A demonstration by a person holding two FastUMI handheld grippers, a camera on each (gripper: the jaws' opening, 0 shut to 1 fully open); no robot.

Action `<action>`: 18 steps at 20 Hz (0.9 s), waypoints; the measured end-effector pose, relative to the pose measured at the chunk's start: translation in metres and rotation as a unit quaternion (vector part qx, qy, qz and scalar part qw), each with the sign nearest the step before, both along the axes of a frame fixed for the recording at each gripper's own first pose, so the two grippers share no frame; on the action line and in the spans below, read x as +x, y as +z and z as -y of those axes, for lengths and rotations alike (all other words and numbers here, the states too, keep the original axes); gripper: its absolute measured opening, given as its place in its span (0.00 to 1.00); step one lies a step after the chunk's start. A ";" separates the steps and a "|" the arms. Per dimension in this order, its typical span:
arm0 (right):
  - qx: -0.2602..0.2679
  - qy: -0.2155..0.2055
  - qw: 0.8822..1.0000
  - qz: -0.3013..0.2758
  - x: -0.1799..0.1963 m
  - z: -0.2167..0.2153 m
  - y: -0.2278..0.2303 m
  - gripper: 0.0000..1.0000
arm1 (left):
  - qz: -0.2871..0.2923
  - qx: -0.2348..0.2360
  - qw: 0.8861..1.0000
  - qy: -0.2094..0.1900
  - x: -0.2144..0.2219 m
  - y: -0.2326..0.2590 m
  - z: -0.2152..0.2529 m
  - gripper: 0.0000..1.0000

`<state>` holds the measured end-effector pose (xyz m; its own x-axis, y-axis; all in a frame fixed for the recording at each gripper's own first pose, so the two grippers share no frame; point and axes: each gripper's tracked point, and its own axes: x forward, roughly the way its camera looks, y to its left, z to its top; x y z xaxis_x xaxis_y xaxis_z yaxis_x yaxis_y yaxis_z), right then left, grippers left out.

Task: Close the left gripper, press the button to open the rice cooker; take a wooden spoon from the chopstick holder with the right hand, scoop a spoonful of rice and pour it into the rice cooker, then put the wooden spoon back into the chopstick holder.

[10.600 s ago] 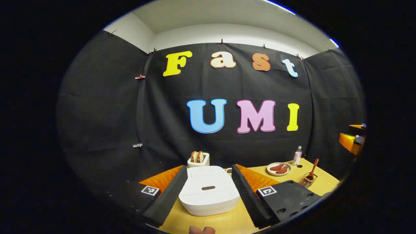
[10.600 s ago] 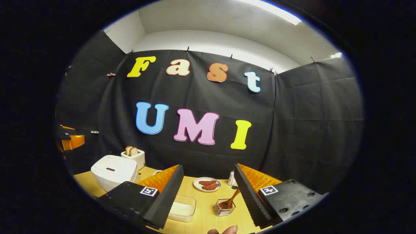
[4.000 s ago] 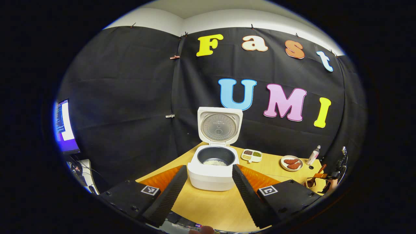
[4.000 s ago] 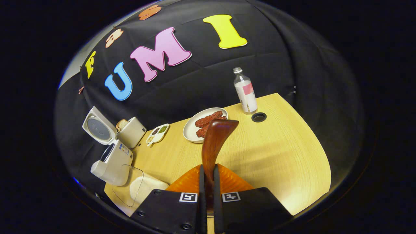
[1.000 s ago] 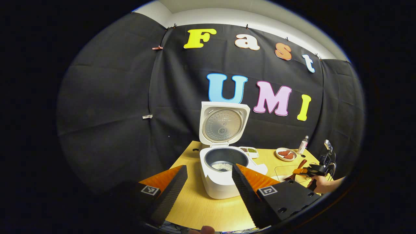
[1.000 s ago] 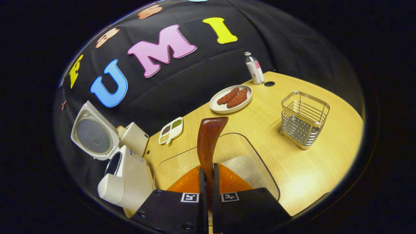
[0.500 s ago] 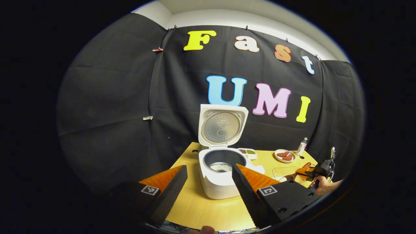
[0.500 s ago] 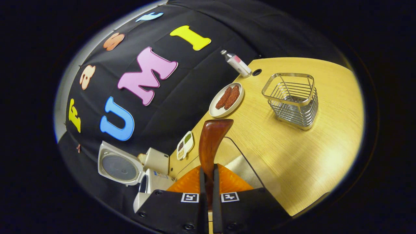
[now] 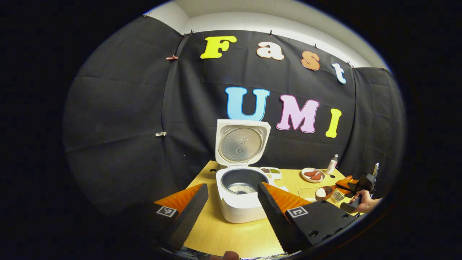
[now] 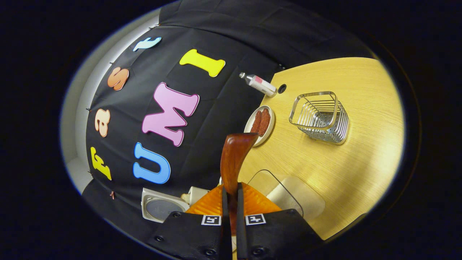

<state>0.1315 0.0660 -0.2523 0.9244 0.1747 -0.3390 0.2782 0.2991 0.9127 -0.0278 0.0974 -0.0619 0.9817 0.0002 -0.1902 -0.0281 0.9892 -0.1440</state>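
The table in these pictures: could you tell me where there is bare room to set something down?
Bare table lies beyond the wire holder, and in front of the rice cooker. It is crowded between cooker, clear rice container and plate.

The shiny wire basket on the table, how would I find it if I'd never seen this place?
Start at the yellow wooden table in the right gripper view. Near its back edge stand a bottle and a white plate of reddish-brown food; the chopstick holder sits just beside that plate. It is the one see-through thing of silver wire, square and empty.
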 end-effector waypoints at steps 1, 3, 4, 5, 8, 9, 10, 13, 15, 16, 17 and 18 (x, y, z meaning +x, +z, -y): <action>-0.002 0.001 1.000 0.002 0.001 -0.001 0.008 0.10 | 0.000 -0.003 1.000 0.001 0.002 0.000 -0.001 0.95; -0.005 0.002 1.000 0.015 0.002 -0.006 0.032 0.10 | 0.000 -0.005 1.000 0.003 0.003 -0.002 -0.001 0.95; -0.007 0.007 1.000 0.022 0.004 -0.013 0.044 0.10 | 0.002 -0.003 1.000 0.002 0.005 0.000 0.000 0.95; -0.011 0.012 0.999 0.029 0.005 -0.020 0.057 0.10 | 0.006 0.000 1.000 -0.001 0.007 0.001 0.002 0.95; -0.013 0.027 0.998 0.054 0.010 -0.051 0.100 0.10 | 0.015 0.007 1.000 -0.009 0.014 0.005 0.004 0.95; -0.008 0.033 0.997 0.062 0.012 -0.063 0.114 0.10 | 0.016 0.005 1.000 -0.011 0.015 0.003 0.004 0.95; -0.003 0.040 0.997 0.068 0.015 -0.077 0.125 0.10 | 0.015 0.002 1.000 -0.014 0.015 0.003 0.004 0.95; 0.023 0.060 0.994 0.083 0.020 -0.123 0.153 0.10 | 0.011 -0.005 1.000 -0.013 0.016 -0.003 -0.001 0.95; 0.028 0.074 0.993 0.088 0.028 -0.153 0.162 0.09 | 0.009 -0.005 1.000 -0.013 0.018 -0.009 -0.007 0.95; 0.024 0.081 0.992 0.089 0.031 -0.167 0.166 0.10 | 0.006 -0.005 1.000 -0.015 0.018 -0.010 -0.009 0.95; 0.017 0.088 0.992 0.089 0.034 -0.182 0.167 0.10 | 0.004 -0.005 1.000 -0.016 0.019 -0.012 -0.011 0.95; 0.010 0.091 0.992 0.091 0.036 -0.193 0.168 0.10 | 0.003 -0.006 1.000 -0.016 0.019 -0.012 -0.014 0.95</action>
<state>0.1679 0.2586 -0.0841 0.9225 0.3495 -0.1640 0.0511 0.3106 0.9492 -0.0089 0.1113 -0.0743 0.9823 -0.0344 -0.1843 0.0051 0.9876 -0.1567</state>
